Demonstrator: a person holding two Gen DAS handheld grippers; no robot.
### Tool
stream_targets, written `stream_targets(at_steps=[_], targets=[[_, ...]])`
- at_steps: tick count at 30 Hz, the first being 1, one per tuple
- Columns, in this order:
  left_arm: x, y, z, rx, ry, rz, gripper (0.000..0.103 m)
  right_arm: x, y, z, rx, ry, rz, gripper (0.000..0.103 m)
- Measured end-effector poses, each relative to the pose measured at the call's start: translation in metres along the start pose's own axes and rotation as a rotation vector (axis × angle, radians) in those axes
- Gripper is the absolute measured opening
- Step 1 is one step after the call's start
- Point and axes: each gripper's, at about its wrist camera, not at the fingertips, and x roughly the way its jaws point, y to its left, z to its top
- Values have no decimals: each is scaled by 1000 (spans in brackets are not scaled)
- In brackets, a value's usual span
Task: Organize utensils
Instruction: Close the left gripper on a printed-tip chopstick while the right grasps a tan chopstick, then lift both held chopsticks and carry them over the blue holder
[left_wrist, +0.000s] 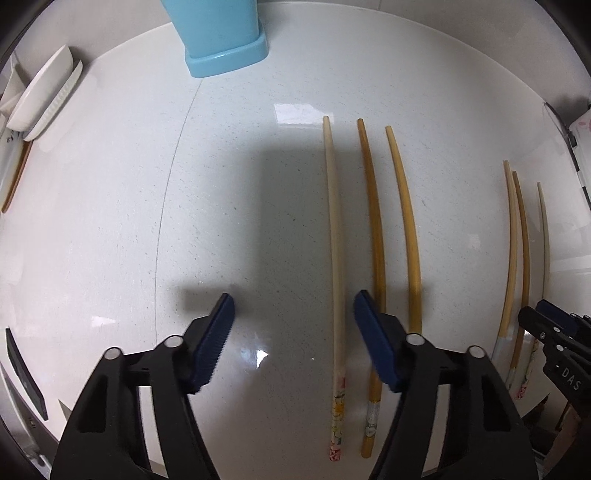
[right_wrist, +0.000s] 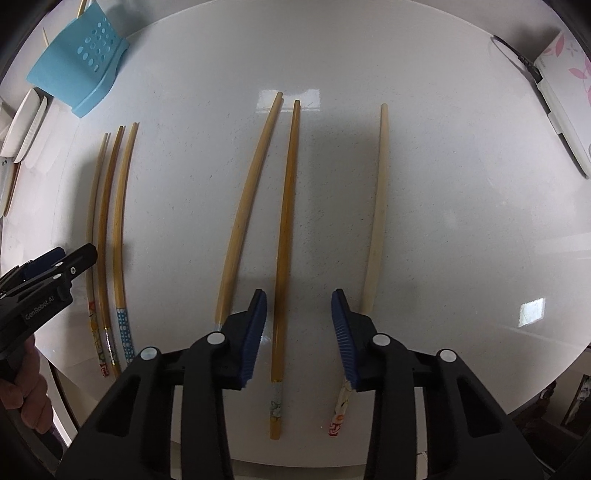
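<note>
Straddling one amber chopstick (right_wrist: 284, 236) on the white counter (right_wrist: 461, 221), the right gripper (right_wrist: 299, 332) held half-open fingers clear of it, the left gripper (left_wrist: 293, 339) likewise around a pale chopstick (left_wrist: 336, 258); crowded neighbours risked being nudged or pinched.

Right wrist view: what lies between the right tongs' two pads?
One amber chopstick lies on the counter between the pads of the right tongs; neither pad touches it. The right wrist view shows this.

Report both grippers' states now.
Left gripper: open, straddling a pale chopstick, not gripping.
Right gripper: open, straddling an amber chopstick, not gripping.
</note>
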Motion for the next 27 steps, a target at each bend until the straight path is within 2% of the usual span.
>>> stream_targets(at_steps=[2,4,5,7,8,9,20,21,27], targets=[[-1,-3,-2,1,15,-2,52,1,2,-2,0,7,-7,29],[-3,-5,-3,4,20,-3,36,1,6,-1,-6,14,-18,26],[-2,-7,-3,9,24,-2,33,1,7,-1,-6,17,-22,22],[-2,-9,-3,19,33,-4,12,-1,13,2,-5,25,-33,18],[-2,-9,-3,21,37,-4,7,-1,15,3,-6,28,-37,12],[-2,-8,-2,19,44,-12,6,-1,17,4,-11,32,-41,6],[-11,-3,2,10,14,-44,6,-16,29,15,0,13,-14,6],[-20,0,-7,10,8,-47,6,-15,21,14,0,9,-12,6],[-41,12,-11,-4,-27,-62,6,-29,22,19,-3,-27,4,6]])
